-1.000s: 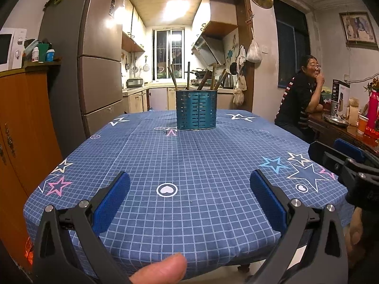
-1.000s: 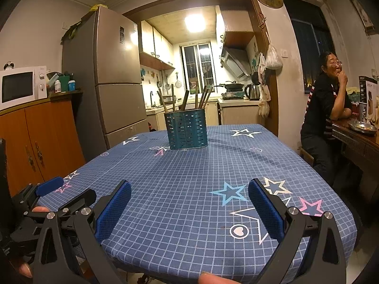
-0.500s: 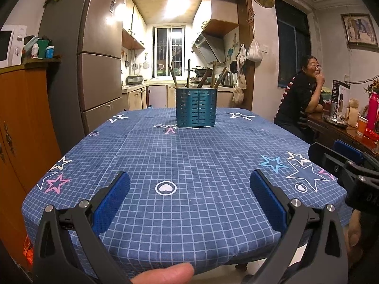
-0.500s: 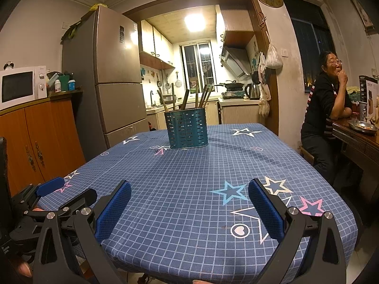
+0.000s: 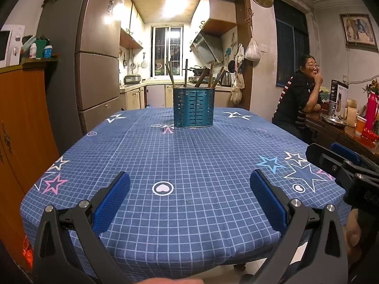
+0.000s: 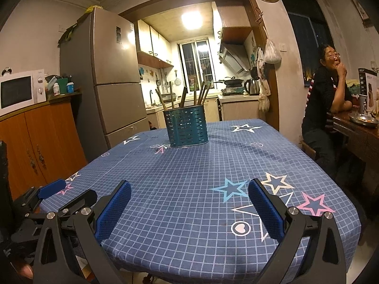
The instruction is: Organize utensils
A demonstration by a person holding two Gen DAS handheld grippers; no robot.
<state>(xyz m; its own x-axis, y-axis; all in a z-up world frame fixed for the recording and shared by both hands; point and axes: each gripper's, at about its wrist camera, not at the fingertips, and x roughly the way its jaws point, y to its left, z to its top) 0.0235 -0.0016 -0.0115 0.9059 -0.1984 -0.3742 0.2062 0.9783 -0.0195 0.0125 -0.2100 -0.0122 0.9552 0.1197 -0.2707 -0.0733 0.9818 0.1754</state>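
Note:
A teal perforated utensil holder (image 5: 193,107) stands upright at the far end of the table, with several wooden chopsticks (image 5: 203,77) sticking up out of it. It also shows in the right wrist view (image 6: 185,126). My left gripper (image 5: 189,183) is open and empty above the table's near edge. My right gripper (image 6: 189,193) is open and empty, also at the near edge, to the right of the left one. Each gripper shows at the side of the other's view.
The table (image 5: 189,161) carries a blue checked cloth with stars. A fridge (image 6: 106,94) and an orange cabinet (image 6: 35,142) with a microwave (image 6: 19,92) stand at the left. A seated person (image 6: 329,104) leans on a side table (image 5: 343,130) at the right.
Both grippers stay open at the near edge. The left view has shifted slightly; the thumb at its bottom edge has dropped almost out of sight. The holder has not moved.

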